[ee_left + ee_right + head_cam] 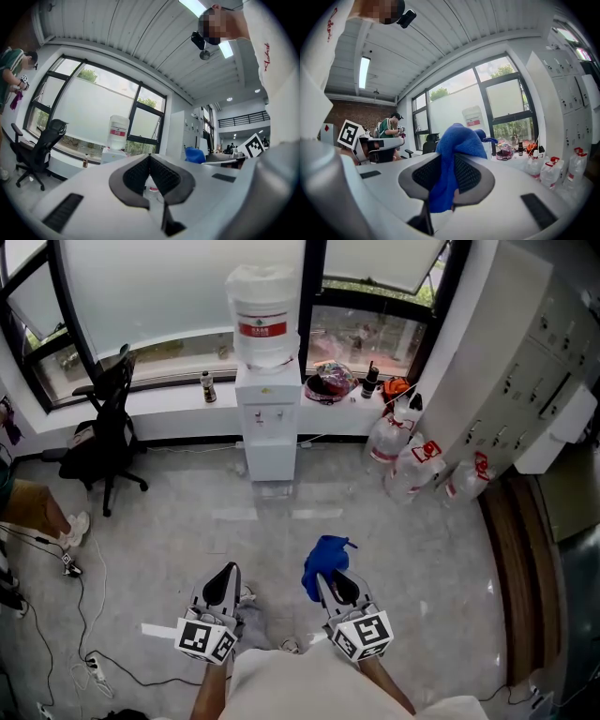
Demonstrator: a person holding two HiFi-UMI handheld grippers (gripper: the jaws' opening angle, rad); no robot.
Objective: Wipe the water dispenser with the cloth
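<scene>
- Grey floor [422, 549] by a window wall; water dispenser [266, 418] stands upright there, well apart from both grippers.
- Right gripper [334, 585] clamped on blue cloth [323, 563]; cloth runs lengthwise along the jaws, bunched end pointing toward the dispenser.
- Left gripper [225, 583] closed, holding nothing.

**A:** so what's in the shot looking down from up top?

**B:** white water dispenser [266, 423] dead ahead against the window wall, with a big jug [263, 320] sitting on top. It's well apart from both grippers. The right gripper [334, 585] has a blue cloth [324, 562] bunched up in its jaws. The left gripper [223, 583] is near it, jaws tapering to a point.

**A:** anything around the dispenser?

**B:** black office chair [106, 427] off to its left, and a few clear water bottles [412, 463] on the floor to its right, by the grey lockers [525, 381]. Cables [54, 559] trail across the floor at far left.
</scene>
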